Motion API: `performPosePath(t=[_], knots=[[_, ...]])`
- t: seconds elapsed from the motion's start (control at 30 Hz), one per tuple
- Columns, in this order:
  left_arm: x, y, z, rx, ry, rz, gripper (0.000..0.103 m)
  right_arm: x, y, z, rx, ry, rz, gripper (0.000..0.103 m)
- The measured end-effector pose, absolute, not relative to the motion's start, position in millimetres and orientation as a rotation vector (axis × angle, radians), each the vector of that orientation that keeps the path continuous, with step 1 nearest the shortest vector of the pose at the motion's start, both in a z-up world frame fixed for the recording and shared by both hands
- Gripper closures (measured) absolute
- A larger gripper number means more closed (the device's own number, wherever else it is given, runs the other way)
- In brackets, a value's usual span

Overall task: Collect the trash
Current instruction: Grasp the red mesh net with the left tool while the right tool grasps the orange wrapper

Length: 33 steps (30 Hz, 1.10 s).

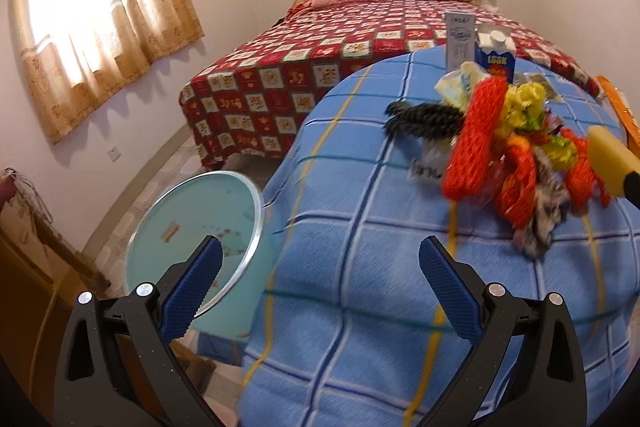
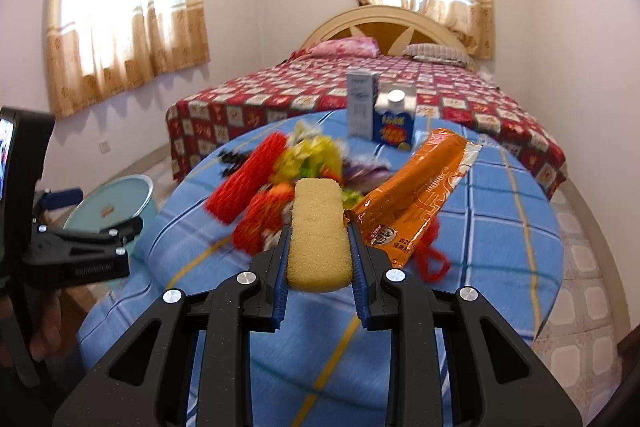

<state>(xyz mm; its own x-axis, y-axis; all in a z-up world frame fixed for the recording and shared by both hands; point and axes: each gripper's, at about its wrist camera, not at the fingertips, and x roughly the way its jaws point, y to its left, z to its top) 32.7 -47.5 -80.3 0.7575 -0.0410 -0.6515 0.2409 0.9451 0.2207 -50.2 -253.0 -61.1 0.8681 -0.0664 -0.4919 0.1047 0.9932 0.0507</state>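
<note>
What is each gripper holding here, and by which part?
The right gripper clamps a yellow sponge by its long sides, near its rear end. The left gripper is open and holds nothing.

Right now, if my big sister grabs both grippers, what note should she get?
Left gripper: open, empty, over the blue-cloth table edge.
Right gripper: shut on the yellow sponge.
Trash pile, orange wrapper and two cartons sit on the table.
Teal bin stands on the floor at the left.
Done: sponge gripped. Left: everything on the table still needs binning.
</note>
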Motion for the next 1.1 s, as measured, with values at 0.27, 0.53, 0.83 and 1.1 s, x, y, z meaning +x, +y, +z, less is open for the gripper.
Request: performPosePath(t=[0.27, 0.53, 0.83, 1.1], knots=[[52.6, -74.4, -92.6, 0.300, 0.741, -0.187, 0.007, -23.7, -294.7, -88.4, 0.190, 0.581, -0.084, 0.073], [54.8, -67.6, -99.7, 0.292, 0.771, -0.172, 0.007, -41.7, -310.9, -91.2, 0.234, 0.583, -0.066, 0.050], [35.6, -76.5, -101.4, 0.304, 0.762, -0.190, 0.007, -59.6, -336.7, -82.9, 0.243, 0.576, -0.263, 0.050], [52.6, -81.0, -98.3, 0.289, 0.740, -0.177, 0.007, -22.7, -349.4, -111.1, 0.323, 0.691, -0.271, 0.067]])
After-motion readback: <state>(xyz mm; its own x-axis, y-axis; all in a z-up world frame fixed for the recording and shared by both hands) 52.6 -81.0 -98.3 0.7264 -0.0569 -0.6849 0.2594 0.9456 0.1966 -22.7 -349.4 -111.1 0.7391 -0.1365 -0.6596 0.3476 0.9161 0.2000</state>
